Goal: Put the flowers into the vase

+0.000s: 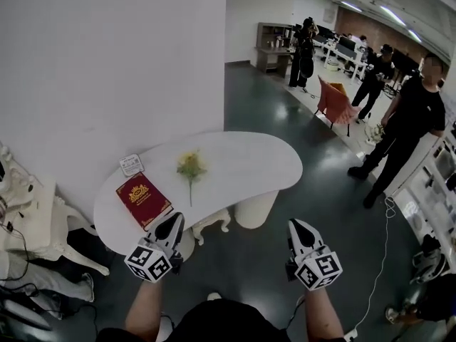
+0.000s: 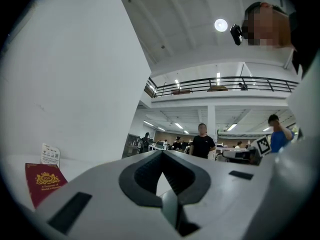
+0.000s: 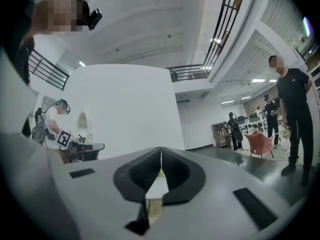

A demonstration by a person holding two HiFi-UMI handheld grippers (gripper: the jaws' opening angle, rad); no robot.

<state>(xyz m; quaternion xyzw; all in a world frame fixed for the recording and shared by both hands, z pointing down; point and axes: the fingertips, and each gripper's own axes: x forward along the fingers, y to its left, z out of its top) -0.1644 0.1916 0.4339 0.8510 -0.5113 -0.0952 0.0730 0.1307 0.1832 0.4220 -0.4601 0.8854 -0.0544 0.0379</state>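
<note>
Left gripper point(image 1: 174, 219), closed, hangs just short of the flower point(image 1: 190, 167).

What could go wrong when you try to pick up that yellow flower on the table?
The flower lies flat on the table, so its thin stem could slip or get squashed. The red book lies nearby and might get bumped. No vase is in view.

Gold crest on red booklet point(image 1: 143, 199), lettering too small to read, white card point(image 1: 131, 164) print illegible
</note>
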